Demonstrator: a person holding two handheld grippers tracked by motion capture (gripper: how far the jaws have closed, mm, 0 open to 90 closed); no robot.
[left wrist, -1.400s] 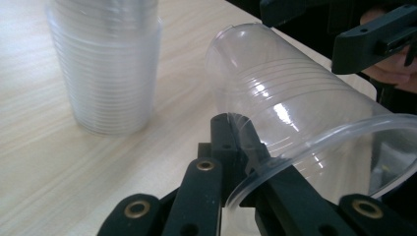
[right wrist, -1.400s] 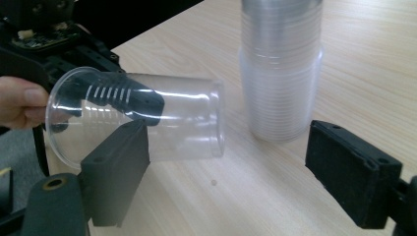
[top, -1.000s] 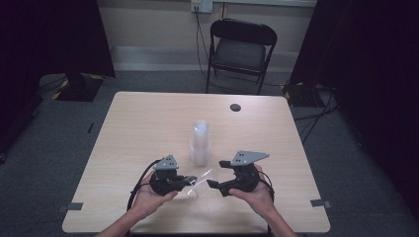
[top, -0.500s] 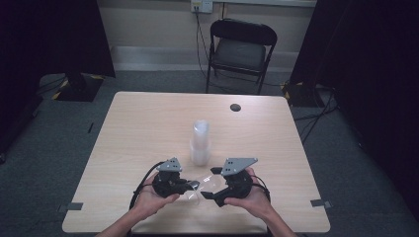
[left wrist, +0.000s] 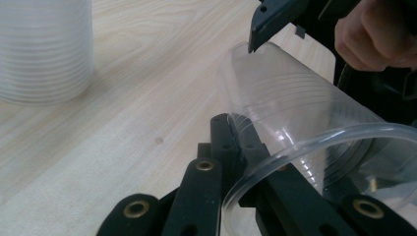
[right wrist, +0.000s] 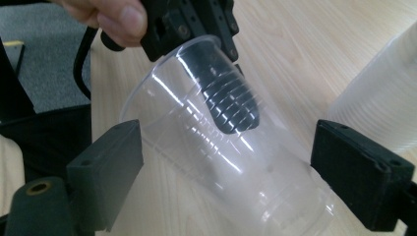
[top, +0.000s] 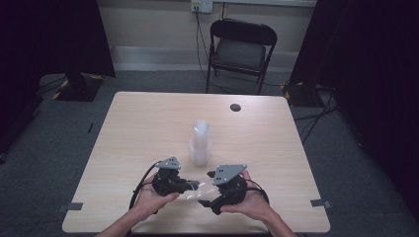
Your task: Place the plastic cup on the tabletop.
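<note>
A clear plastic cup [top: 191,193] lies on its side just above the table, near the front edge. My left gripper [top: 194,185] is shut on its rim, one finger [right wrist: 231,98] inside the wall and one outside [left wrist: 225,140]. My right gripper [right wrist: 231,147] faces it from the right. Its jaws have just been opening and now stand wide on either side of the cup's [right wrist: 196,132] closed end, without touching it. A tall stack of clear cups [top: 200,142] stands upright behind both grippers.
The light wooden table [top: 276,148] has a small black disc [top: 235,107] near its far edge. A black folding chair [top: 239,49] stands beyond the table. The cup stack [left wrist: 44,49] is close to the left gripper's far side.
My right gripper has moved left toward the cup and spread its jaws wider, so it now straddles the cup's closed end. The left hand and the cup have stayed in place.
</note>
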